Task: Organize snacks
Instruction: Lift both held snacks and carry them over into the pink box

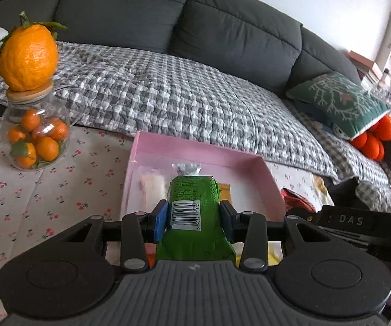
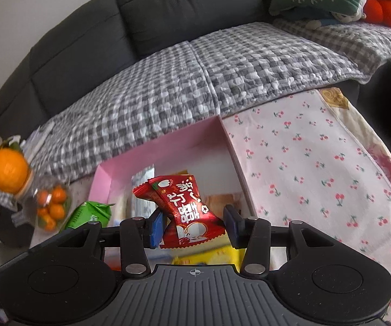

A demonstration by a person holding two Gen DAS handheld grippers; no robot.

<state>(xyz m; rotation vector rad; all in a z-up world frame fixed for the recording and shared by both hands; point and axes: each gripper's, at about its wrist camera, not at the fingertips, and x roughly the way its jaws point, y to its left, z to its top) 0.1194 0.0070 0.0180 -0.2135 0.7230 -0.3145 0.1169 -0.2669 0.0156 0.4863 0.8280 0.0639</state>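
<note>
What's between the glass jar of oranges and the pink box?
Only bare cherry-print tablecloth between the glass jar and the pink box, seen from the left wrist.

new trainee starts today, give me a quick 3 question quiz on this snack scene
1. True or false: the left claw holds the green snack pack.
2. What colour is the packet in the right claw?
3. The big orange fruit sits on: A) the sofa, B) the glass jar's lid, C) the pink box.

Key: 1 true; 2 red, the red snack packet; 3 B.
</note>
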